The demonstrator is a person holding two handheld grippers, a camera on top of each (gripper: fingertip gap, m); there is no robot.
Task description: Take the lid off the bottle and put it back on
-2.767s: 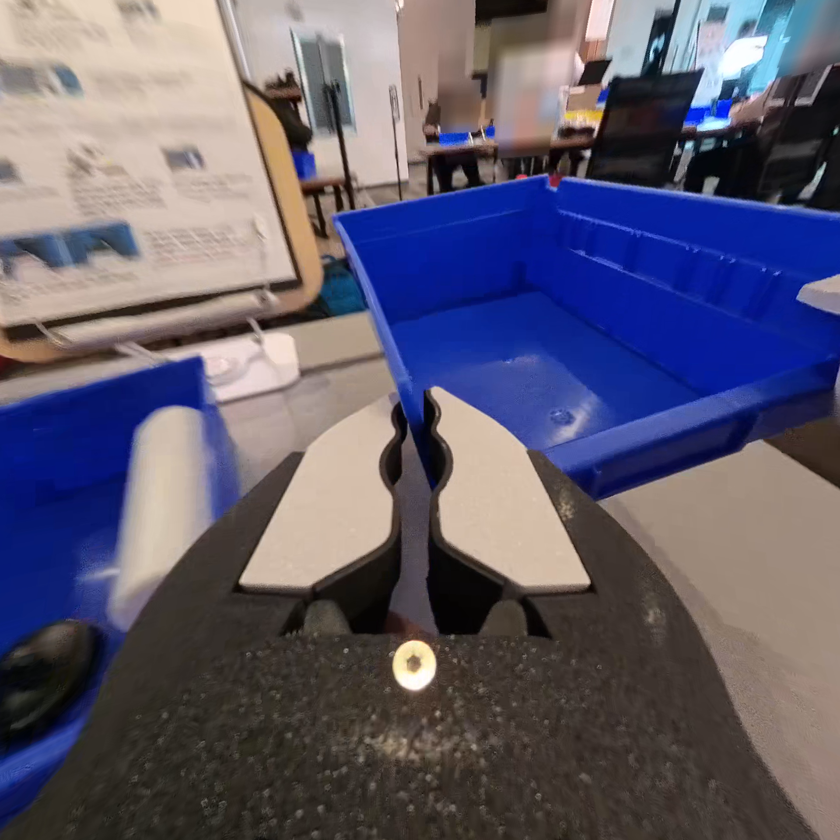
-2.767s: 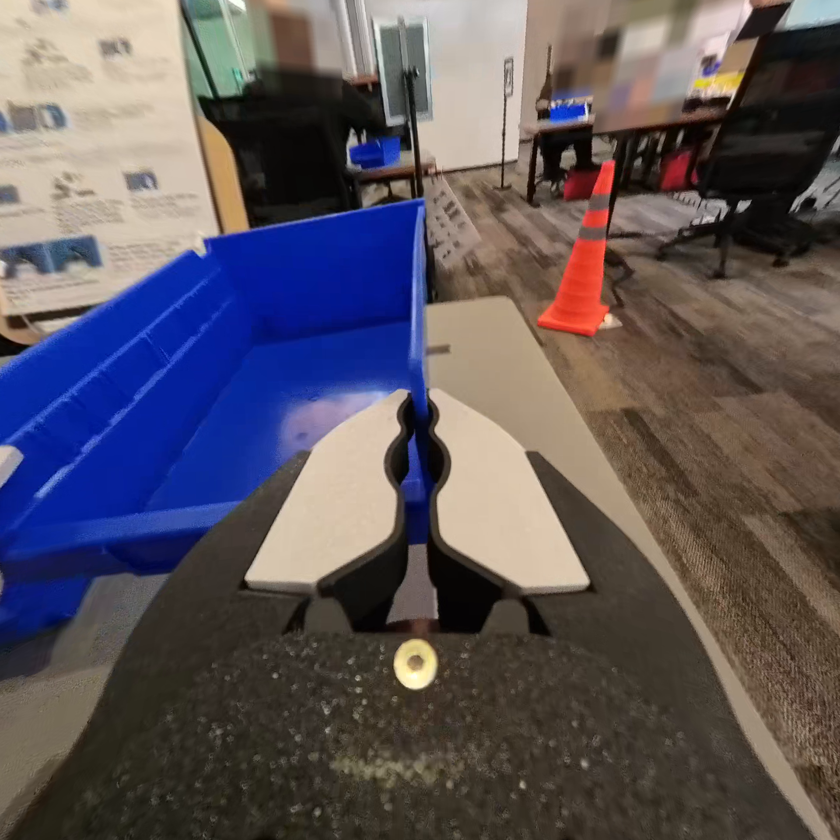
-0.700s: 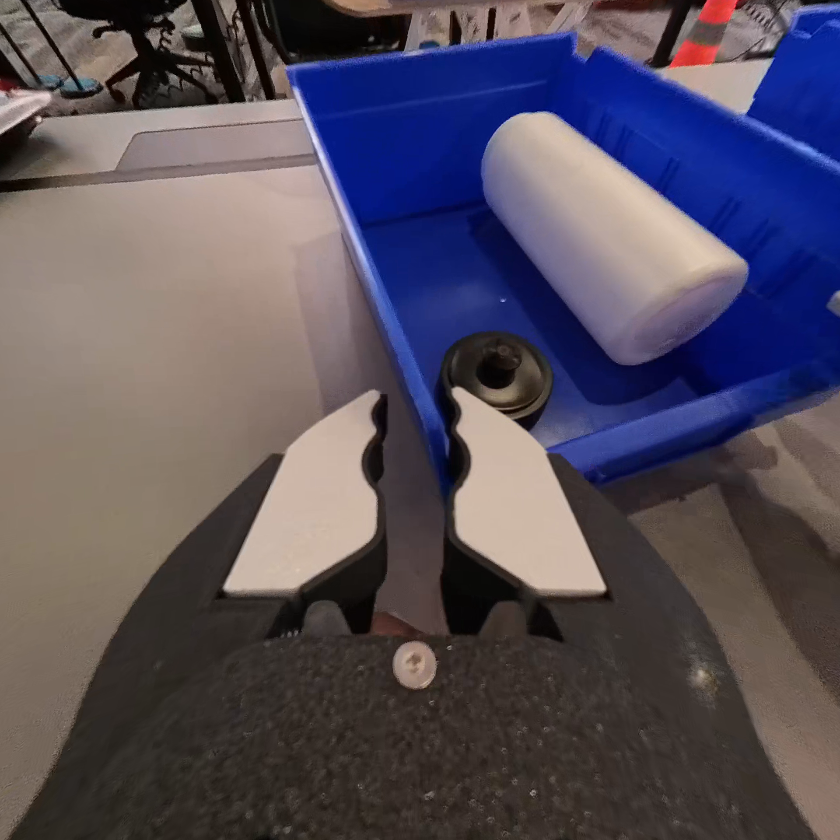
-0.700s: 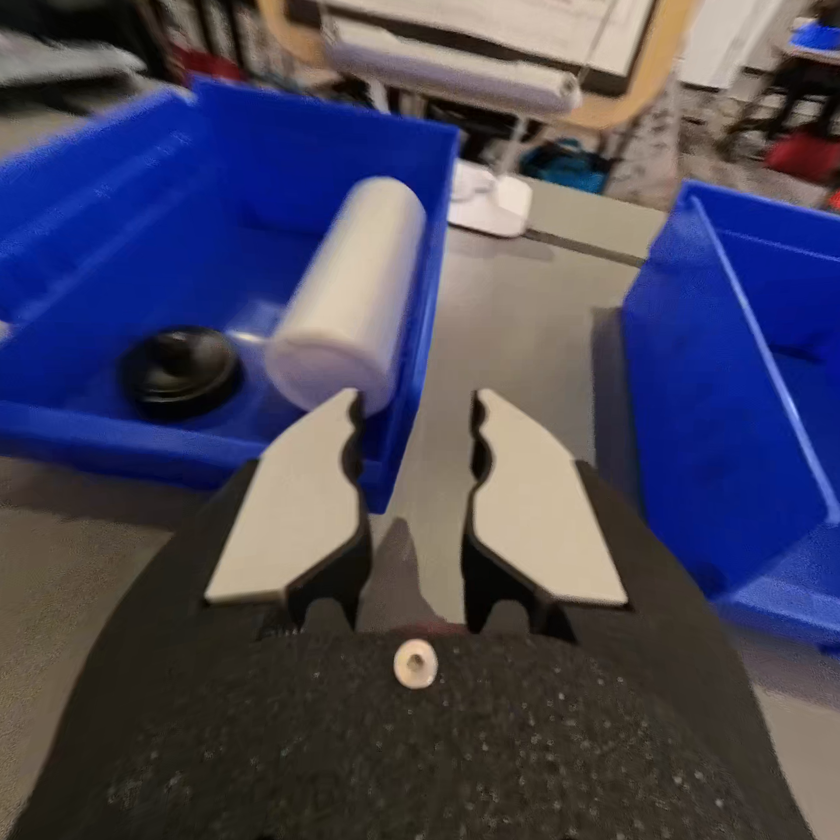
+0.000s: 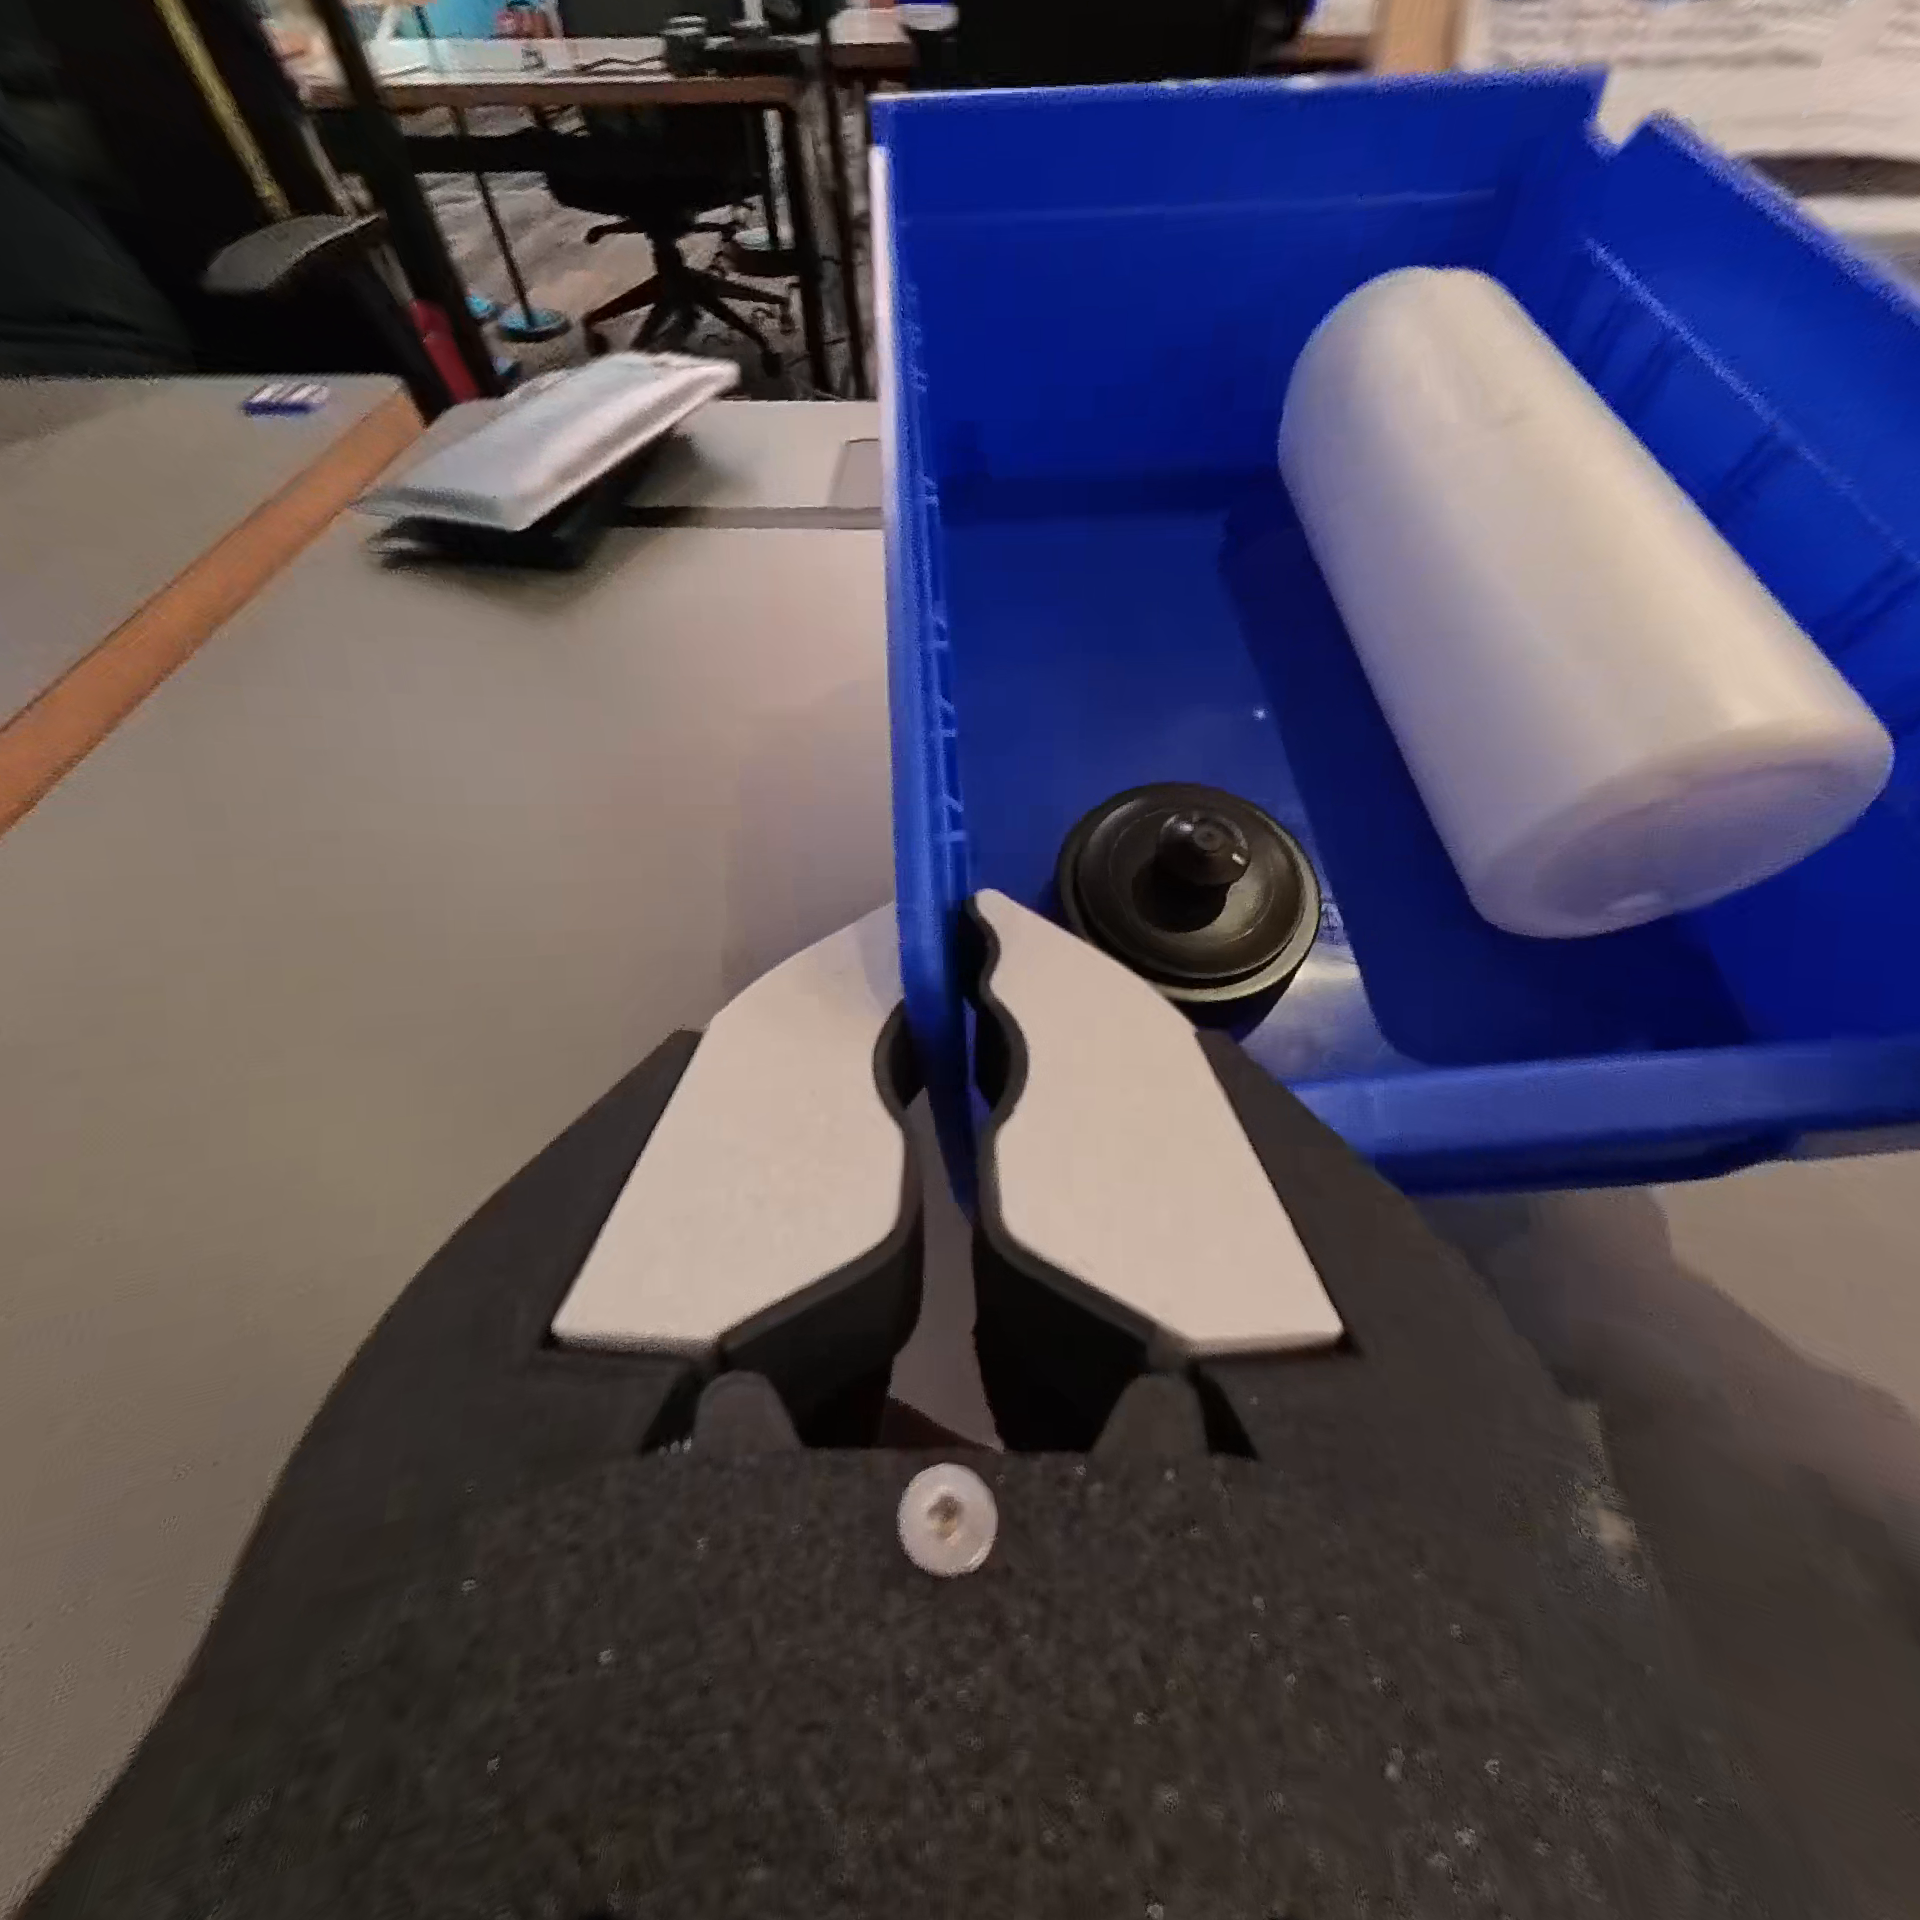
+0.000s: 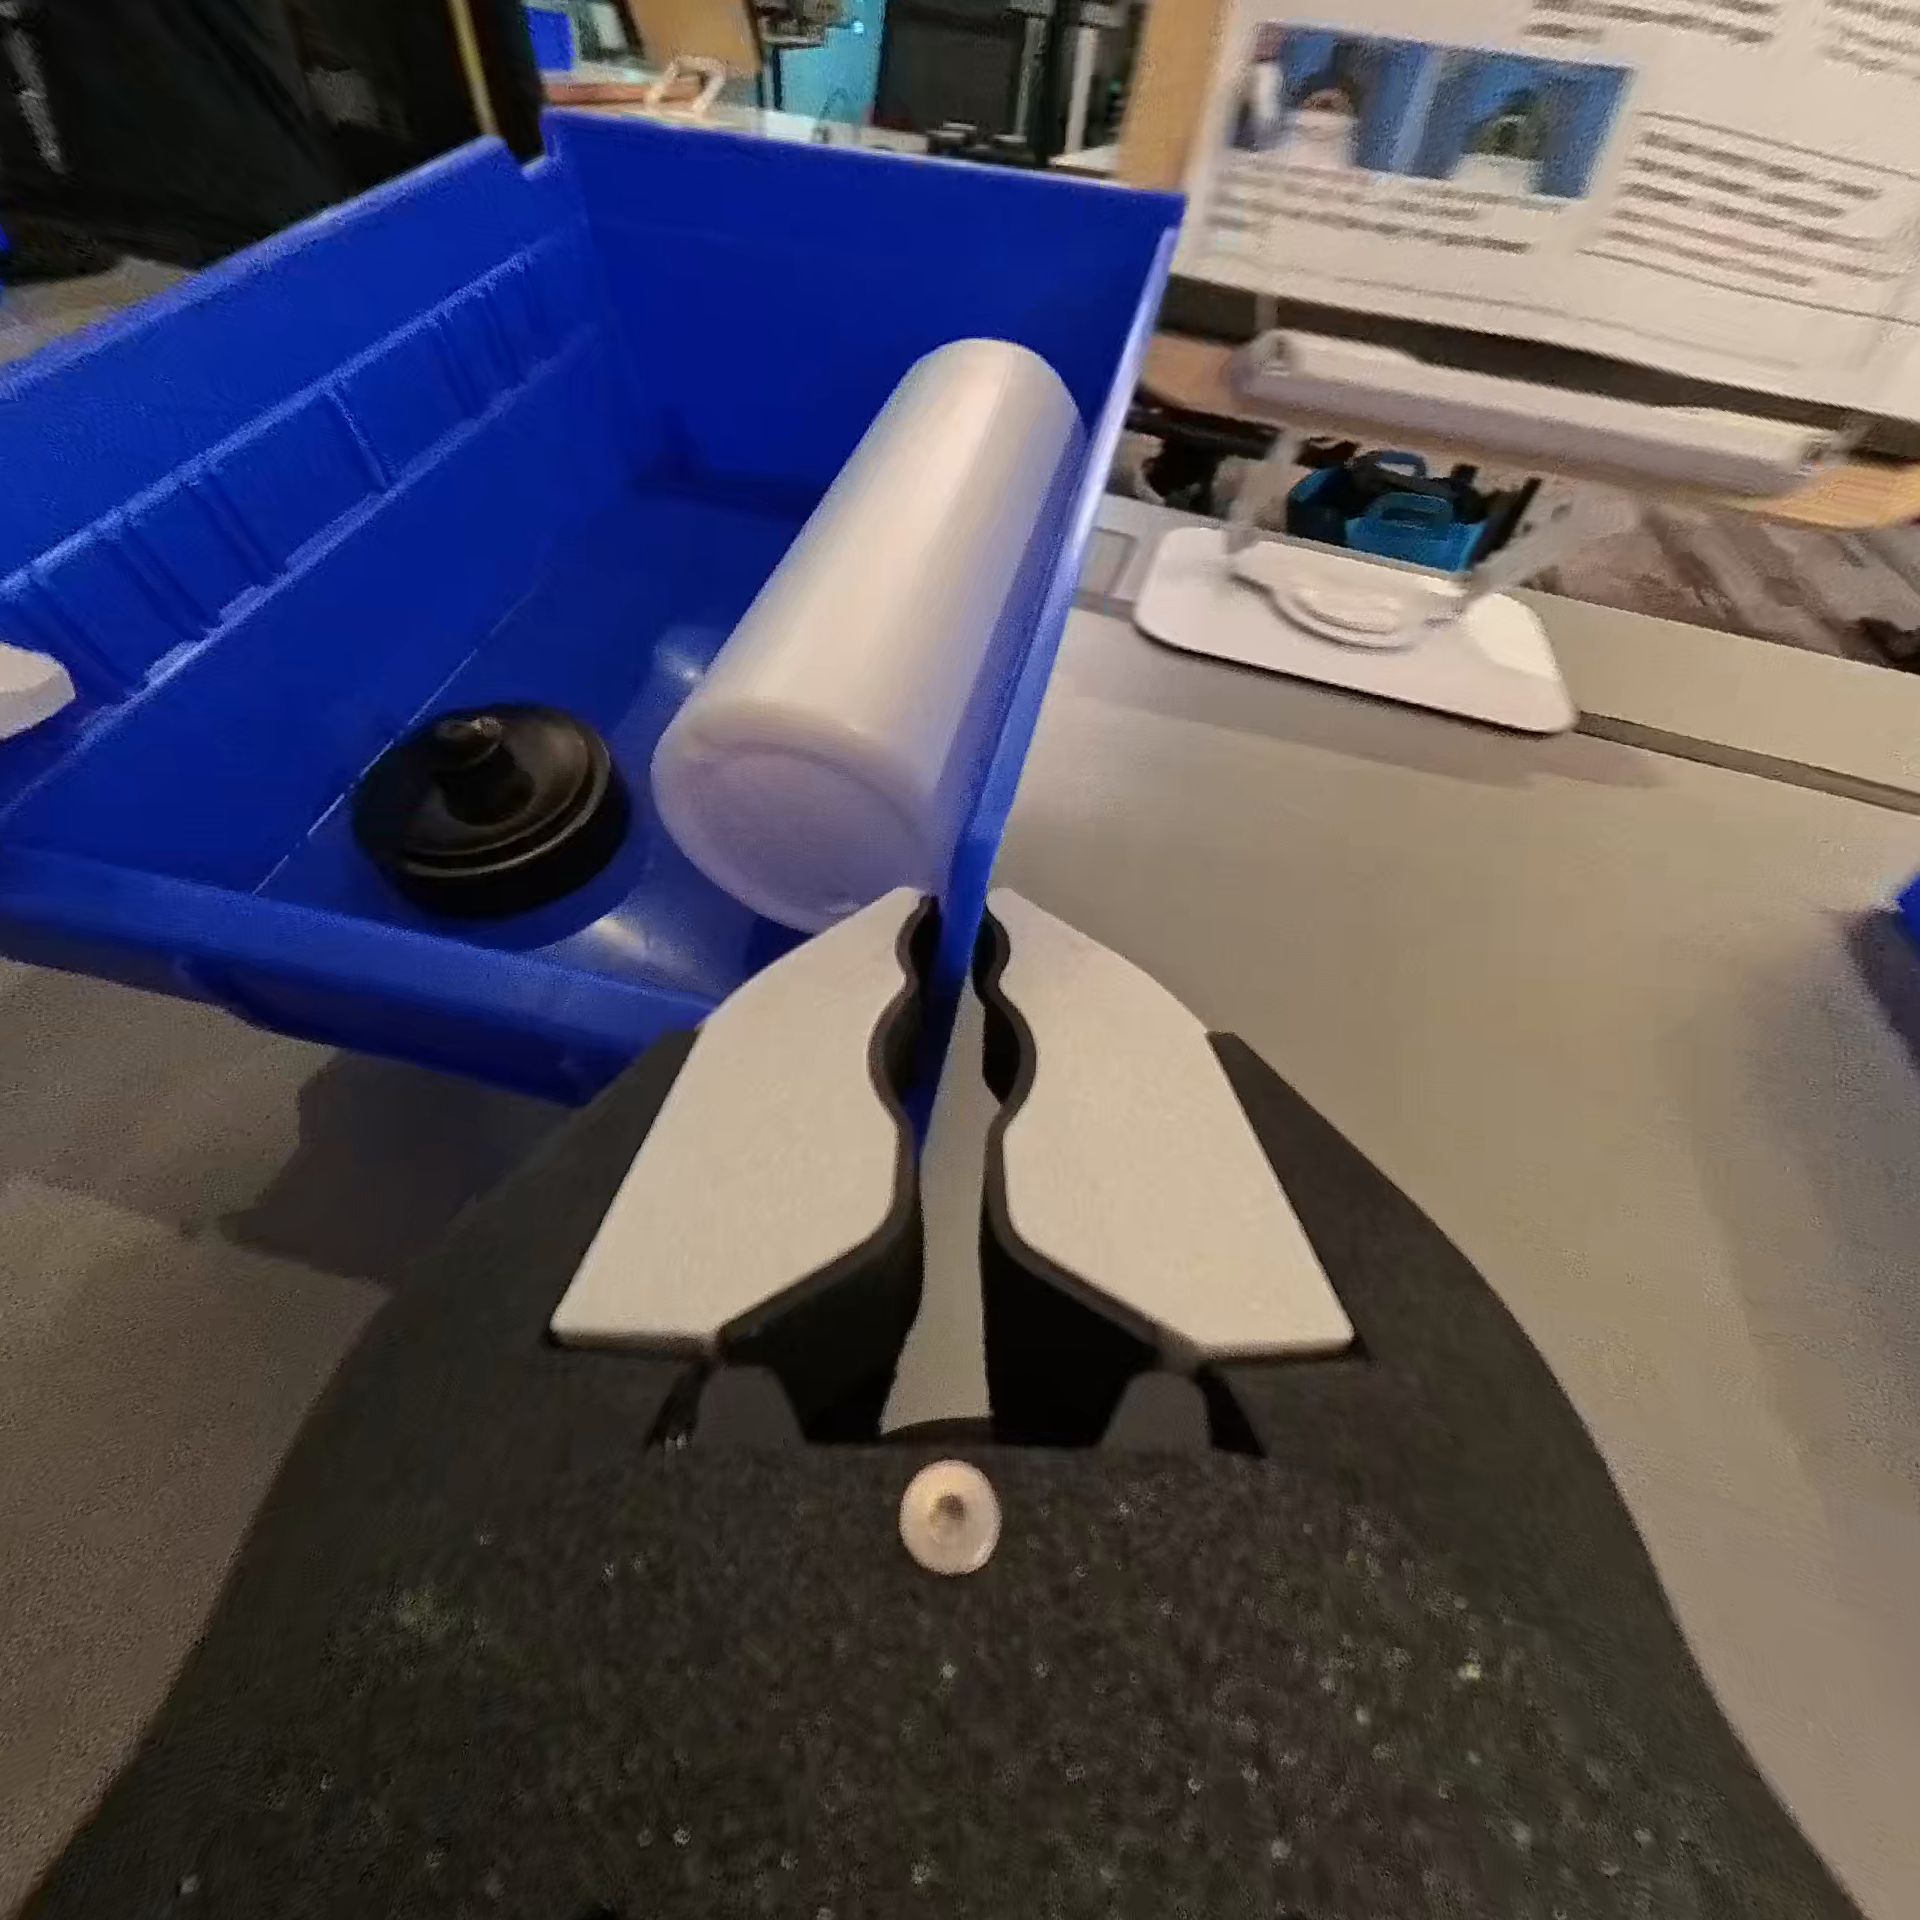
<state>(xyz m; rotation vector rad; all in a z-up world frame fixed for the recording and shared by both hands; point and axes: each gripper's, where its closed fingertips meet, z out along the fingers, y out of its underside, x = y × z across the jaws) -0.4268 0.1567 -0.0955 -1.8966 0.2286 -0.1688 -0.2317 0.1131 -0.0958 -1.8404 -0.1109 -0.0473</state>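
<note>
While the white bottle [image 6: 862,644] lies on its side in the blue bin [image 5: 1143,343], black lid [image 5: 1190,894] loose beside it, each hand-held gripper, left [image 5: 940,935] and right [image 6: 956,914], clamps a side wall, probably to steady or shift the bin on the grey bench [image 5: 416,779].

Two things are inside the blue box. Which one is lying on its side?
The white bottle lies on its side, against the bin's wall. The black lid beside it sits flat on the floor, knob pointing up.
</note>
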